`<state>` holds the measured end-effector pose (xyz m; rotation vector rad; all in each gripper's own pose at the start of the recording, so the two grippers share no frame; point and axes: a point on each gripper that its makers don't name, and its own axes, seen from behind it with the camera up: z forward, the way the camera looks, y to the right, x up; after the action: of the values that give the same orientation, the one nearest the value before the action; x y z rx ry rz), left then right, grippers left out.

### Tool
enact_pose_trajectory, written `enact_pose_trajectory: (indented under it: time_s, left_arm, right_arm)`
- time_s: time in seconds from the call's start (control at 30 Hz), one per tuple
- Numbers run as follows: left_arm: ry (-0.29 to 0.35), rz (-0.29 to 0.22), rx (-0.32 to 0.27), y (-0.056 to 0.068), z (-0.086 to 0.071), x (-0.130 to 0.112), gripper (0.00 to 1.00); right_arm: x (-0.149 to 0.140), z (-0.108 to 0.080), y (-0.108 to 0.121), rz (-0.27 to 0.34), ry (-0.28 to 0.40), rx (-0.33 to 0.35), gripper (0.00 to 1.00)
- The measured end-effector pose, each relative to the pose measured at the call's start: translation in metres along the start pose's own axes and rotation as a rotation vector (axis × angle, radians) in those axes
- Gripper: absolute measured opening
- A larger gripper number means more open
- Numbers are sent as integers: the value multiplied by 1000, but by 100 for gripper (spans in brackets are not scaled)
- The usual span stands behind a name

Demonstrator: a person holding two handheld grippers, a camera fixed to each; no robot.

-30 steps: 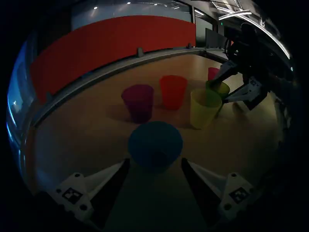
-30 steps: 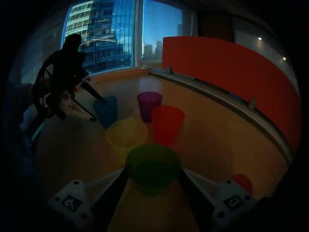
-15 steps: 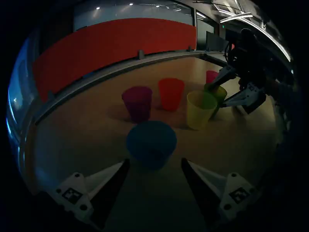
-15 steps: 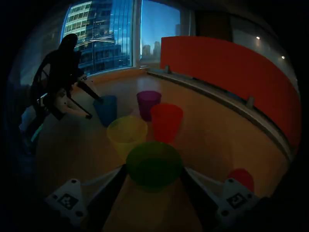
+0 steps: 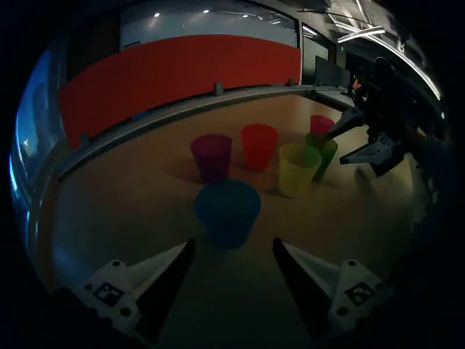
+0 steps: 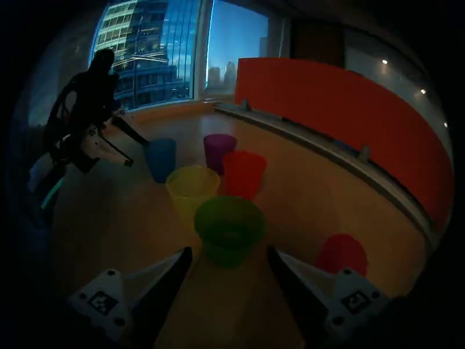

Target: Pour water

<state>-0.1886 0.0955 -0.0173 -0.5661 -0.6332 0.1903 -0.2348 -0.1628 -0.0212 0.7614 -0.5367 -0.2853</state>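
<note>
Entry: pour water, approach to grasp.

Left tool (image 5: 232, 241): jaws spread wide, nothing held. The blue cup (image 5: 226, 212) stands upright just ahead of the fingertips, not yet between them.

Right tool (image 6: 228, 250): jaws also wide and empty. The green cup (image 6: 228, 230) is upright just ahead of its tips.

Layout: six cups cluster around the middle of the worktop (image 5: 128, 192), well clear of the far edge where the red partition (image 5: 174, 70) runs. The yellow cup (image 6: 192, 189) is just beside the green one, with the red cup (image 6: 243, 173) and purple cup (image 6: 219, 151) behind. A pink cup (image 6: 342, 254) sits apart, by my right finger. The light is too dim to tell which cups hold water.

My read is that I am lining up each tool on its own cup.

Plan for doing it well:
- Move straight forward until the cup wall sits deep between the fingers, centred.
- On the right, the gap to the yellow cup looks tight, so I keep the left finger close to the green wall.
- Close gently around mid-height. These cups taper and probably flex, so a hard squeeze could pop one upward.
- Lift vertically before any tilt.
- Pour slowly, with the rim over the receiving cup's mouth.
</note>
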Motion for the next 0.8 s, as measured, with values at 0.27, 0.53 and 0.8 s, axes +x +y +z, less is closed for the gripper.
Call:
enact_pose_trajectory:
  time_s: [0.27, 0.53, 0.8]
  left_arm:
    - [29, -9, 15, 5, -14, 1, 99]
    - [62, -20, 54, 2, -24, 3, 99]
    - [160, -15, 141, -10, -36, 19, 99]
  right_arm:
    - [1, -30, 3, 39, 42, -36, 100]
    - [2, -54, 9, 81, 86, -83, 100]
    - [23, -75, 23, 122, 181, -174, 100]
